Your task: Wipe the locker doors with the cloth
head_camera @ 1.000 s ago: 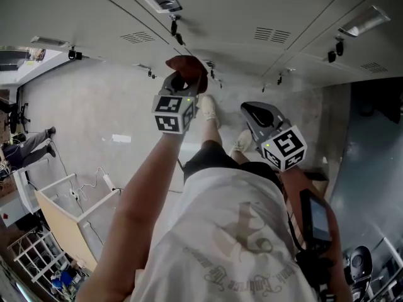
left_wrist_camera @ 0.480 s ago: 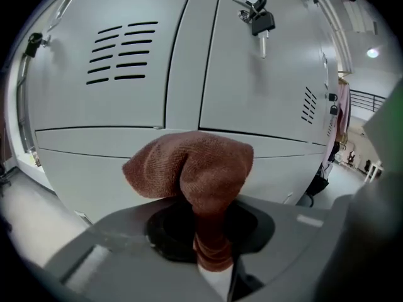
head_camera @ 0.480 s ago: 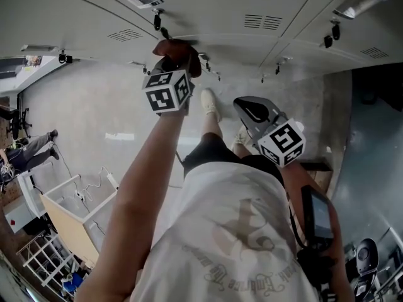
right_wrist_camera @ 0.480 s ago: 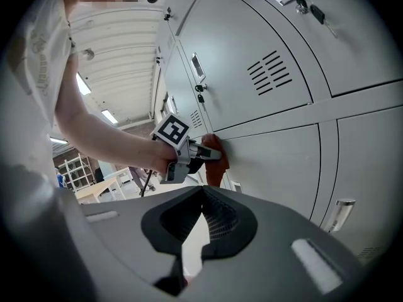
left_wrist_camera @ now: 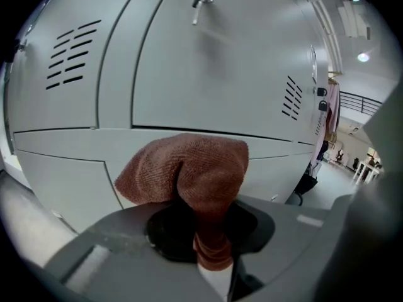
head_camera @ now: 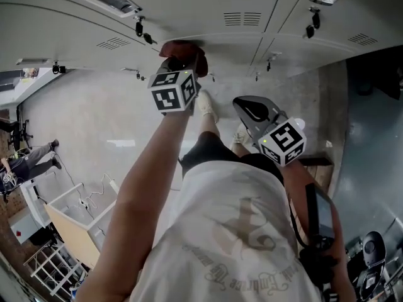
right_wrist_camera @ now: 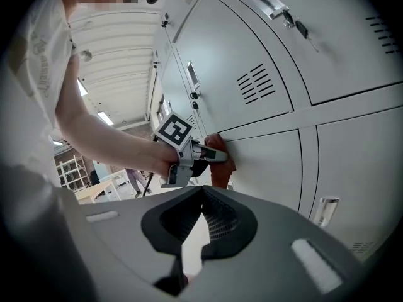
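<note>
1. Bkgd: bank of grey locker doors [head_camera: 208, 5] w/ vent slots [left_wrist_camera: 70, 55] & latch handles [right_wrist_camera: 267, 2]; pale floor [head_camera: 94, 124] underfoot in head view.
2. L gripper [head_camera: 181, 65] up at arm's length, nose against lockers, jaws clamped on rust-brown cloth [head_camera: 184, 49].
3. From L gripper view [left_wrist_camera: 211, 244]: cloth [left_wrist_camera: 189, 172] pinched by its narrow tail betw. jaws. Rest bunched in a lump just past the tips, pressed flat vs. door face just under a horiz. seam betw. doors.
4. From R gripper view: same L gripper [right_wrist_camera: 211, 156] seen side-on, cloth [right_wrist_camera: 221, 151] sandwiched betw. its tips & the door, touching both.
5. R gripper [head_camera: 254, 111] lower & nearer the body, well apart from cloth, not touching lockers. Jaws [right_wrist_camera: 203, 194] pressed together, nothing betw. them.
6. Elsewhere in head view: wearer's white T-shirt [head_camera: 239, 231] and pale shoe [head_camera: 206, 104] below the grippers. Another person [head_camera: 31, 159] far off at L edge, white wire rack [head_camera: 50, 263] in lower-L corner.
</note>
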The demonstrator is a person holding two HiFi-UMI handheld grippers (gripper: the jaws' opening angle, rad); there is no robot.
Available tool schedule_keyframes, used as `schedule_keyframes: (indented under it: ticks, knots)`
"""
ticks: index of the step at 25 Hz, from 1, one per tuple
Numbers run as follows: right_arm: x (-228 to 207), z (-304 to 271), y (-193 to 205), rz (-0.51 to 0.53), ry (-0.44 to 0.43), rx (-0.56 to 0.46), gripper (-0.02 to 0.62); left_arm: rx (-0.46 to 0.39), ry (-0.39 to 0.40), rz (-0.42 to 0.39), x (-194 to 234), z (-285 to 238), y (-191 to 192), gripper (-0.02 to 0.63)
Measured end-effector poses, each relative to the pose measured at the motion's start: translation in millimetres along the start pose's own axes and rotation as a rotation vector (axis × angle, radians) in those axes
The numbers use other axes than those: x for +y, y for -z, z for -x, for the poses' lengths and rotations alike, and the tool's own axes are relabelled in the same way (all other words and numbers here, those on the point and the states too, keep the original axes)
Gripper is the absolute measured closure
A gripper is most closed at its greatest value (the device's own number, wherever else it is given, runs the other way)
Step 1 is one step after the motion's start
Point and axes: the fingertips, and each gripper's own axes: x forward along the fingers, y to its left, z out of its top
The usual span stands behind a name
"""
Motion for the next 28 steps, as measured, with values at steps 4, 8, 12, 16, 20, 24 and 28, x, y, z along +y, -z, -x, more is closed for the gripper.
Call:
schedule_keyframes:
  ticks: [4,8,12,16,20,24,28]
  knots:
    - [-5.7,9.4,3.1,-0.007,0.025,-0.003,0.588,0.002,0.043,0.003,-24.8,-8.5,-1.4,0.518]
    - [-9.9,16.7,7.8,-0.022,0.048,-0.005,0.588,0.002,0.096,-0.019,-53.7,-17.0,-4.5,0.518]
    - [-14.3,29.0,13.1,-0.035,0.079,-0.006,0.588,0.006,0.165,-0.043,-88.7,-28.5,-5.8,0.518]
    - [-20.1,41.4,15.6,-0.049,0.112,-0.018,0.588,0.008,0.232,-0.103,-123.3,-37.5,-9.9,0.518]
    - [-27.1,53.0,18.4,-0.066,0.140,-0.026,0.588,0.008,0.302,-0.185,-156.9,-46.2,-13.0,0.518]
    - [-33.1,61.1,17.8,-0.076,0.167,-0.036,0.588,0.005,0.363,-0.238,-181.2,-51.8,-15.7,0.518]
    - [-39.3,67.8,19.1,-0.086,0.197,-0.040,0.588,0.008,0.414,-0.282,-196.8,-56.1,-14.1,0.518]
